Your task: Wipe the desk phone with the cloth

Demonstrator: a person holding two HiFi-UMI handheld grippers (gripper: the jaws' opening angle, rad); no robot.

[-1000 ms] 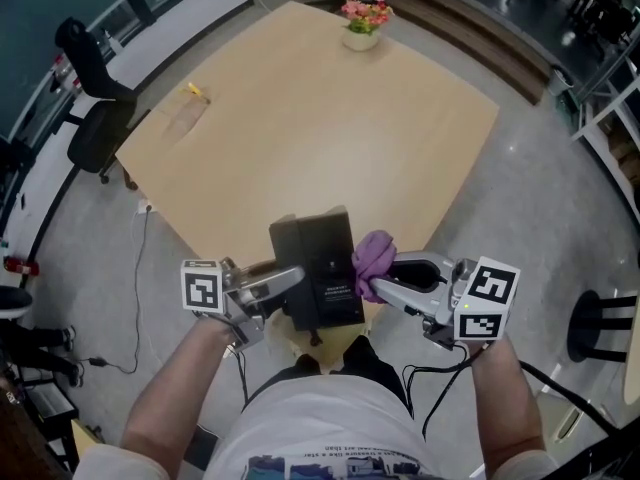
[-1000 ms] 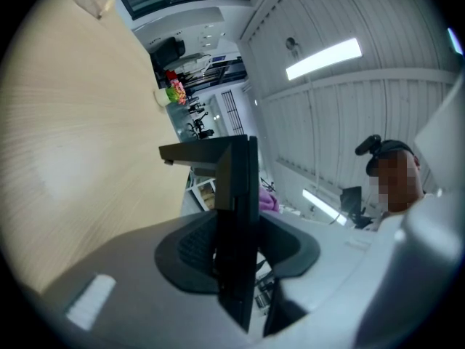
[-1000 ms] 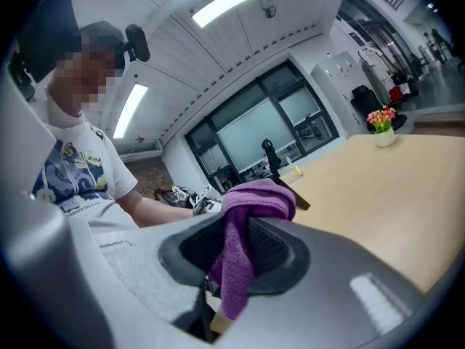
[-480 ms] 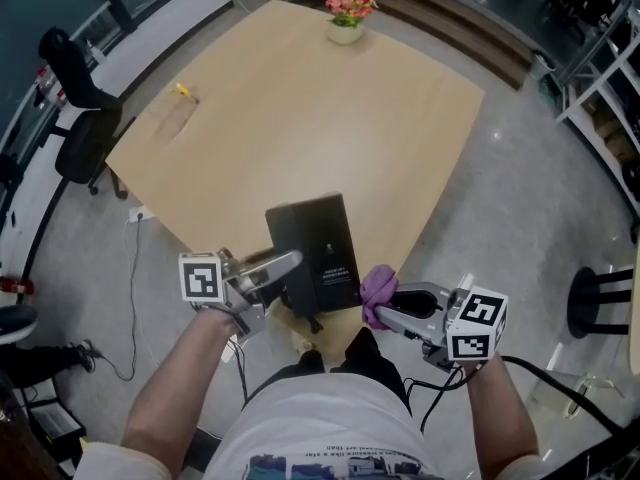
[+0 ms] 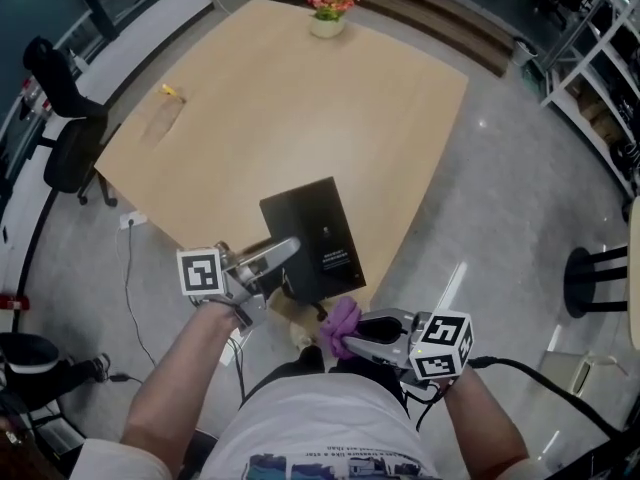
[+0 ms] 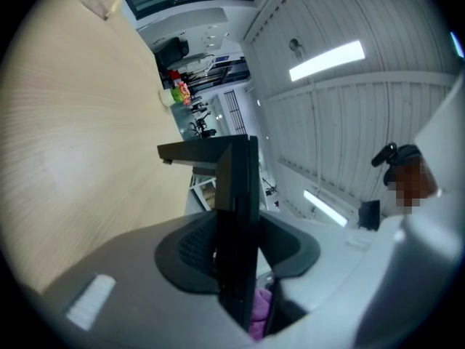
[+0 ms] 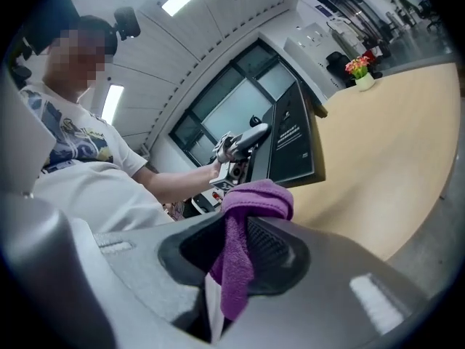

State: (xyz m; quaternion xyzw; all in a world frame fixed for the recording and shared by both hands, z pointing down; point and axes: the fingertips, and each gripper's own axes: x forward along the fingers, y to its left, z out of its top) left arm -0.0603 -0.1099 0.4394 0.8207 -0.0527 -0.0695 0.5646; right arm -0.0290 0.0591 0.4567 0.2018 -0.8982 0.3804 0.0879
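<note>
- The person's white shirt (image 5: 320,423) fills the bottom of the head view, with both bare forearms reaching forward from it.
- The right gripper (image 5: 352,335) is nearest, low and close to the body. Its jaws are clamped on the purple cloth (image 5: 340,319).
- In the right gripper view, the right gripper (image 7: 232,257) pinches a fold of the cloth (image 7: 243,220). A bunched wad sticks out past the pads and a strip hangs down between them.
- The cloth sits just beside the near corner of the phone (image 5: 308,230). Whether the two touch cannot be told.
- The left gripper (image 5: 285,264) is a little farther out, on the phone's left side, with its jaws closed on the phone's edge.
- In the left gripper view, the left gripper (image 6: 236,257) has the phone (image 6: 240,195) standing edge-on between its pads. A bit of purple shows behind it.
- The phone is tilted over the table's near edge, its flat black underside and a small label turned up to the head camera.
- In the right gripper view the phone (image 7: 292,137) shows that same labelled face.
- The pale wooden table (image 5: 300,108) stretches away beyond the phone.
- A small yellow thing (image 5: 168,91) lies near the table's far left edge.
- A flower pot (image 5: 327,13) stands at the far corner.
- On the floor, a black chair (image 5: 65,118) is at the left and a stool (image 5: 598,280) at the right.
</note>
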